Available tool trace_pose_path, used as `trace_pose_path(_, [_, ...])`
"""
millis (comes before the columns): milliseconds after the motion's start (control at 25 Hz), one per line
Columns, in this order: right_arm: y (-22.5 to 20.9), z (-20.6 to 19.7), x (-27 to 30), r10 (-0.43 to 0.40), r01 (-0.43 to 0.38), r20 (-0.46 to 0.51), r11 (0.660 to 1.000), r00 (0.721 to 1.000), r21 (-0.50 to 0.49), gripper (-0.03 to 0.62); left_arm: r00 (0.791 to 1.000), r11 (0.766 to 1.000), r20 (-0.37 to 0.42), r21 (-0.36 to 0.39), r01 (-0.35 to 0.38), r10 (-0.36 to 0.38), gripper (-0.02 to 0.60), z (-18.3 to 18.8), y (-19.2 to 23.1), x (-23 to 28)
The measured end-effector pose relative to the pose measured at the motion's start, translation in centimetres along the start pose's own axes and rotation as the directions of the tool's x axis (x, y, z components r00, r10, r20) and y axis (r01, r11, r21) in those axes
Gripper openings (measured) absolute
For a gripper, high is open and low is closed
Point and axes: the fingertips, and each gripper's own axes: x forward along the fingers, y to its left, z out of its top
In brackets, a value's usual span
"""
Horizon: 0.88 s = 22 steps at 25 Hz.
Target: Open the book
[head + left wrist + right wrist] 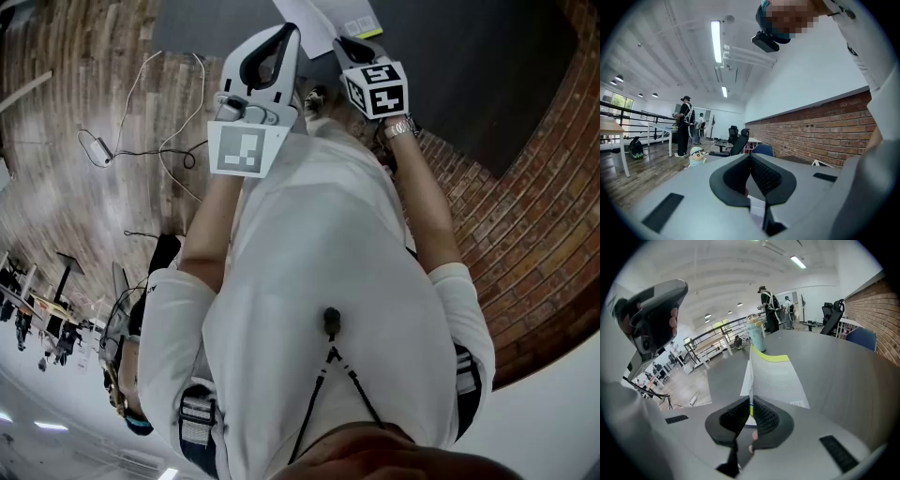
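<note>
Worktop (pixel 848 371) dark grey, red brick wall (pixel 811 126) alongside; right gripper (pixel 751 405) pinches raised cover of white yellow-banded book (pixel 778 378); left gripper (pixel 750 161) closed, empty.

book (pixel 319 17): cut off by top frame edge, head view
book's near edge: buried between right claw (pixel 751 409) pads
toy figure (pixel 755 333): upper middle, base behind book
background people (pixel 685 124): too small to make out

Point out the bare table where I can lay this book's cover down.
Widest bare patch: the grey table right of the book, toward the brick wall. Left of the book, only a narrow strip before the table edge, with the left gripper near it. A tumbler stands beyond the book.
</note>
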Motion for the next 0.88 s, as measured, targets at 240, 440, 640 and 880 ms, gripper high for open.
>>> trace_pose_path(240, [-1.3,0.8,-1.0,-0.023,0.023,0.02,1.0,1.0,0.009,0.048,1.0,1.0,-0.005,0.008,0.025,-0.025,0.021,0.0,-0.4,0.7])
trace_pose_path(440, [-3.4,0.6,-1.9,-0.053,0.052,0.036,0.998,0.998,0.041,0.048,0.999,0.999,-0.003,0.005,0.043,-0.043,0.021,-0.1,-1.2,1.9])
trace_pose_path(640, [-4.7,0.3,-1.8,-0.078,0.076,0.039,0.995,0.996,0.07,0.048,0.998,0.998,-0.015,0.007,0.06,-0.06,0.021,-0.6,-1.1,2.5])
trace_pose_path(880, [-6.9,0.5,-1.7,-0.109,0.104,0.041,0.989,0.993,0.103,0.048,0.998,0.998,-0.026,0.007,0.064,-0.064,0.021,-0.8,-0.8,3.6])
